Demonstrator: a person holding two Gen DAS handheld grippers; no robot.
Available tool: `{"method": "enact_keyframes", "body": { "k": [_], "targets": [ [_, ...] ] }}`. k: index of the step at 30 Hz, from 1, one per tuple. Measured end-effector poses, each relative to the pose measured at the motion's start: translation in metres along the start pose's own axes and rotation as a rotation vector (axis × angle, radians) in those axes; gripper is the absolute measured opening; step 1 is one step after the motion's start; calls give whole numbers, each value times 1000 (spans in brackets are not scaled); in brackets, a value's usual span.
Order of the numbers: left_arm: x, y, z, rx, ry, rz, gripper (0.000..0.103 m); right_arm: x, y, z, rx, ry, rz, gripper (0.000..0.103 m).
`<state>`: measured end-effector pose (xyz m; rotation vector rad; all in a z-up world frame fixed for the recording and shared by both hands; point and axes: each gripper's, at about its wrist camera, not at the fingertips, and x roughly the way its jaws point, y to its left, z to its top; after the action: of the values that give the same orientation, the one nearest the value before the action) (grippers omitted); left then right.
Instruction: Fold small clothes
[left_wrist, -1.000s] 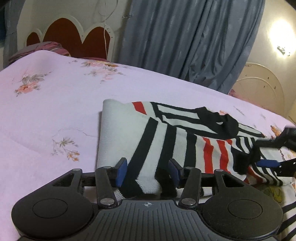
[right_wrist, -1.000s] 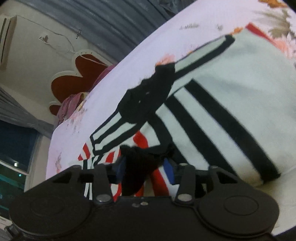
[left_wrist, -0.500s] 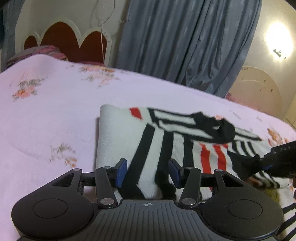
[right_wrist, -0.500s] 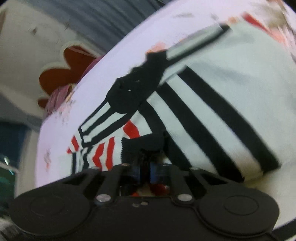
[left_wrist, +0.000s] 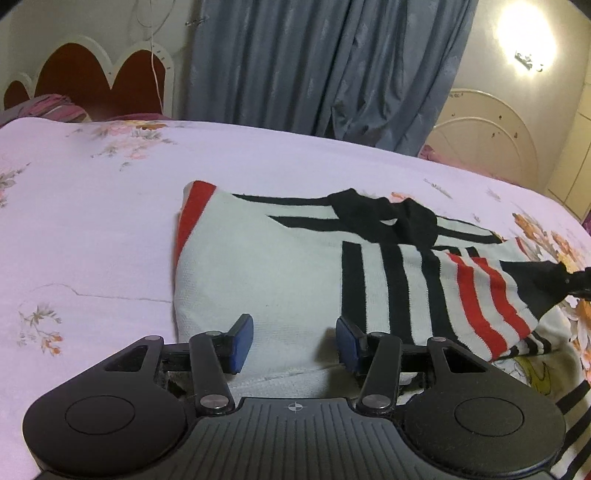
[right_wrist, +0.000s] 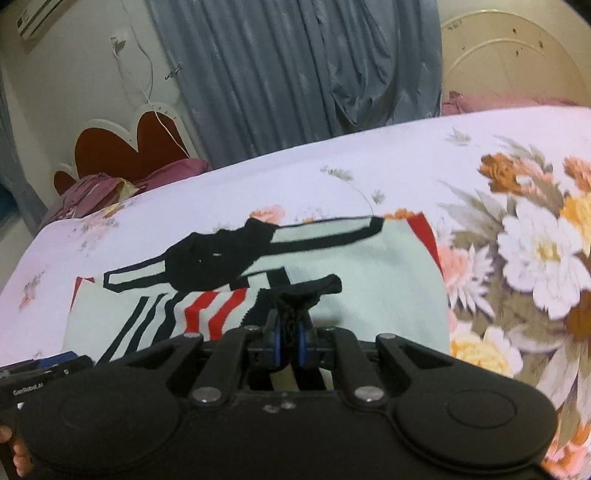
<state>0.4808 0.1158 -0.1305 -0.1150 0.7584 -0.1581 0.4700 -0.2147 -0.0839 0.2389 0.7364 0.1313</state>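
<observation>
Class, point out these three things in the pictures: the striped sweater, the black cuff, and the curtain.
sweater (left_wrist: 280, 280), left wrist view, white body panel.
cuff (right_wrist: 295, 299), right wrist view, bunched part above the pads.
curtain (left_wrist: 314, 66), left wrist view, middle folds.

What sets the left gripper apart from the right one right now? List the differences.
The left gripper is open, its pads apart over the sweater's white hem; the right gripper is shut on the black cuff. The left grips nothing; the right lifts the sleeve. Both have blue pads.

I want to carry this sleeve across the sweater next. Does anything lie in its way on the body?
Nothing visible does. The right gripper is shut on the black cuff, and the white sweater body ahead lies bare. The other sleeve's black cuff rests farther back, out of the way.
</observation>
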Motion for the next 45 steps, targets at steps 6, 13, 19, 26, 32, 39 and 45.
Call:
{"method": "enact_keyframes", "body": {
  "k": [6,13,19,26,32,39,45],
  "targets": [
    [3,1,-2,35,19,5,49,17,-15,-21,52,67,-17,9],
    [1,5,-1,31,3,-24,50,23,-24,-15,116,95,19,41],
    [3,6,18,43,-39,-39,50,40,-35,-4,163,95,21,5],
    [59,27,59,102,25,20,49,33,-29,-4,66,58,-31,5],
    [72,40,71,92,19,14,50,39,-31,0,78,78,-26,13],
    [87,52,86,49,61,14,49,45,-26,3,29,116,-54,12],
    [49,-3,62,128,-5,-57,50,24,2,14,0,-16,-58,44]
  ]
}}
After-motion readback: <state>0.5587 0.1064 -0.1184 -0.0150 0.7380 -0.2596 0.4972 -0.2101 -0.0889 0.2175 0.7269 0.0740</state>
